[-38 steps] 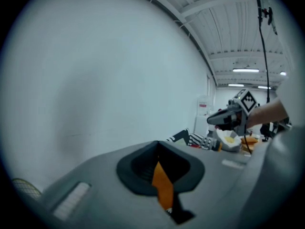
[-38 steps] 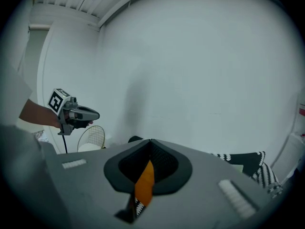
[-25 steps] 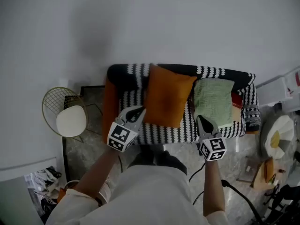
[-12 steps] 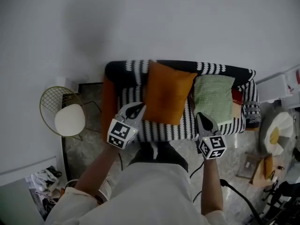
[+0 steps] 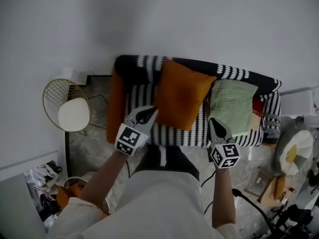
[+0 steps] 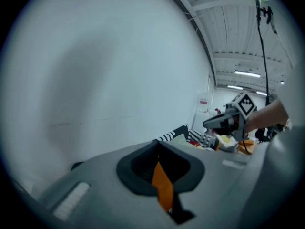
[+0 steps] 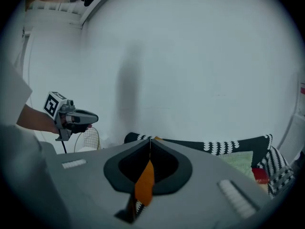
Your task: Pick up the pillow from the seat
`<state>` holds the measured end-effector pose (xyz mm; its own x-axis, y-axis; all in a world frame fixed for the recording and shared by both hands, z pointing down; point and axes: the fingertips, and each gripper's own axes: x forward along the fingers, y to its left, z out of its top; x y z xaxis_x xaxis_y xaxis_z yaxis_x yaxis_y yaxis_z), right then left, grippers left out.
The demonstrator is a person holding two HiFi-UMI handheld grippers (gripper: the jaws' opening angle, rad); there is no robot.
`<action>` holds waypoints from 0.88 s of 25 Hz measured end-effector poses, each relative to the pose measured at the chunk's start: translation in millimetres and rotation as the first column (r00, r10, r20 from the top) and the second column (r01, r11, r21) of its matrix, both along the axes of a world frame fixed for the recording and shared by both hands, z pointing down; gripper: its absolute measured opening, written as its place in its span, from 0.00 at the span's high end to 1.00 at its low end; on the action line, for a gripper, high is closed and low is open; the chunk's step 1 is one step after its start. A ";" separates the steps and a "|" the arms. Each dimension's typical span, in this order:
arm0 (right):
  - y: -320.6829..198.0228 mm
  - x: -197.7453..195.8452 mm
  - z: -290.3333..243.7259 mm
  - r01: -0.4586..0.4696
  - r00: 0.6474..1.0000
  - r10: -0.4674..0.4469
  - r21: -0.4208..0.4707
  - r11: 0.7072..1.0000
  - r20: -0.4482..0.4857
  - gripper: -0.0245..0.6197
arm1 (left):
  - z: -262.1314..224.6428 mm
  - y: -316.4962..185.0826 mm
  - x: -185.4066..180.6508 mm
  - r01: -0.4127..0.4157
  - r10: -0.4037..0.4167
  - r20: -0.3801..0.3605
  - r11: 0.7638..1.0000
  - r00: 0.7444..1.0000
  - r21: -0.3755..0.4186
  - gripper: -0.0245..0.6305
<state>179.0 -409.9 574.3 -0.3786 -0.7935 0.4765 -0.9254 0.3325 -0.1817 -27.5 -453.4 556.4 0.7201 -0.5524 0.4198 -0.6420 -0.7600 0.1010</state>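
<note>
Against a white wall (image 5: 199,19) stands a striped seat (image 5: 174,137); the orange pillow (image 5: 182,93) leans on its backrest, a green pillow (image 5: 232,106) beside it. The left gripper (image 5: 151,112) and right gripper (image 5: 213,122) hover near its lower corners, probably to flank it, both pinched together and empty, as their own views show; only the head view shows the pillow whole

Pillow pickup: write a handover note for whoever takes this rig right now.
Claws: the left claw is shut and empty, near the front left of the black-and-white striped sofa. The right claw is shut and empty, at the sofa's front edge below the pale green textured square pillow.
Things: the plump orange square pillow sits on the seat against the backrest, with the green one to its right.
Done: nothing grasped.
Left: open the claws, grip the pillow, lift it off the seat.
</note>
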 end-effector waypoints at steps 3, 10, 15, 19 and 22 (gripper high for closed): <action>-10.4 6.7 16.1 0.017 1.000 -0.017 -0.027 0.999 0.004 0.95 | 12.7 -7.7 7.3 0.009 -0.009 -0.003 1.000 1.000 -0.006 0.96; -32.2 27.2 62.8 0.035 0.999 -0.033 -0.095 0.995 0.024 0.93 | 50.8 -28.5 18.8 0.088 -0.089 -0.003 0.995 0.996 -0.054 0.96; -47.0 34.7 96.1 0.072 0.997 -0.070 -0.135 0.988 0.018 0.92 | 84.0 -41.7 28.4 0.108 -0.108 0.009 0.990 0.994 -0.089 0.96; -57.2 39.8 122.6 0.084 0.996 -0.081 -0.167 0.982 0.020 0.91 | 113.7 -48.5 36.8 0.102 -0.100 0.024 0.987 0.995 -0.121 0.96; -69.3 39.0 142.1 0.100 0.995 -0.100 -0.183 0.978 0.012 0.91 | 130.9 -59.5 41.8 0.090 -0.087 0.024 0.988 0.996 -0.127 0.94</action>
